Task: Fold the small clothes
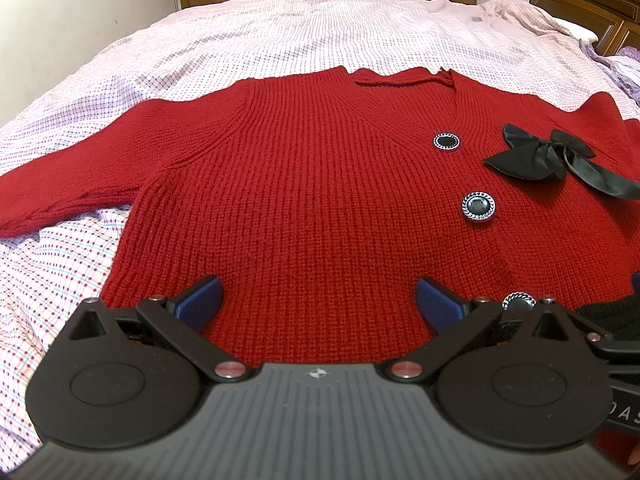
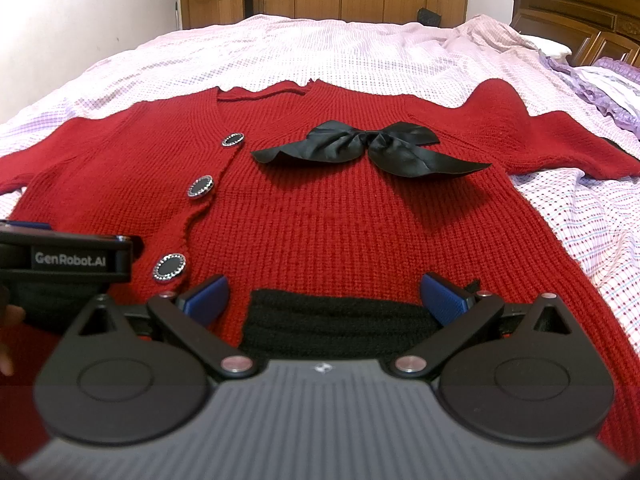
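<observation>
Left wrist view: red knit cardigan spread flat, front up, on checked bedsheet, neckline away from camera, hem nearest; left gripper spread wide, empty, low over left hem half. Right wrist view: right gripper likewise spread, empty, above black patch at right hem, black bow ahead. Long axis hem-to-collar straight ahead of both claws; each sleeve nearer its own-side gripper.

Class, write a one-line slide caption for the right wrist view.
Open right gripper poised over the hem of a red cardigan with a black bow, spread flat on a checked bedsheet.
</observation>
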